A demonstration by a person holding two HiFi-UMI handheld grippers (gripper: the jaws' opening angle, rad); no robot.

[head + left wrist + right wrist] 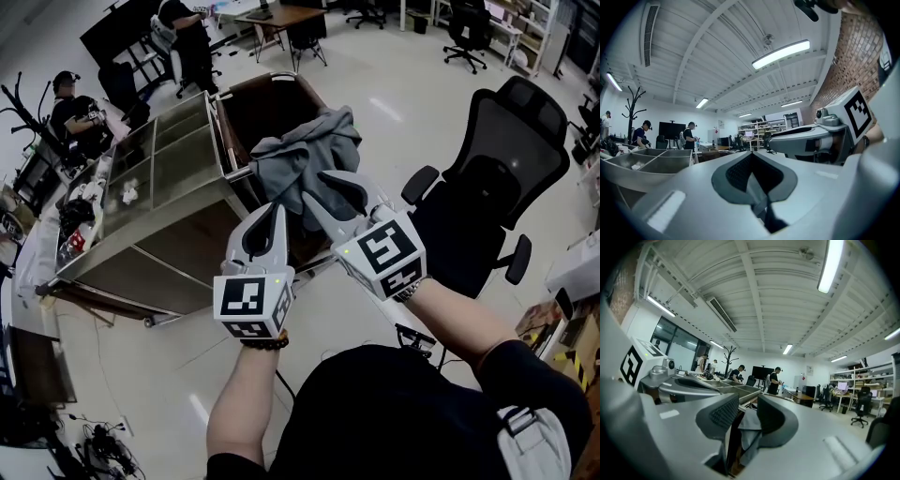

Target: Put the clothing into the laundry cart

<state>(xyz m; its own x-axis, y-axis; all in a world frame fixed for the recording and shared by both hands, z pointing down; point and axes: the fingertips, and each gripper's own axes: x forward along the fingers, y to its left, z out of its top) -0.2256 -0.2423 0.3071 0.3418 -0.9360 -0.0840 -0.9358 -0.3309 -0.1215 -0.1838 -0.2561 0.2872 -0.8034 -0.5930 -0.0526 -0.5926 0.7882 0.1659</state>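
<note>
Pale glossy flooring [384, 103] is stretching across the open workshop around us, with a wooden desk [281, 16] standing far behind. We are holding the left gripper [273, 214] level with its jaws pressed together on nothing. Just beside it is the right gripper [314, 186], whose jaws are standing narrowly apart with a fold of the crumpled grey fabric garment [300, 150] sitting between them. A dark gap beside one pad is suggesting to us that the cloth is not pinched yet. That garment is lying draped over the near rim of the dark brown laundry cart [286, 79], partly hanging outside. If we are lifting on so thin a fold, we are risking it slipping free and sliding down the cart's outer wall to the floor. Going left to right through the containers, the grey metal divided bin [178, 230] is holding only a small white crumpled scrap [129, 194] that we can make out, while the cart's dark inside is showing us nothing else.
</note>
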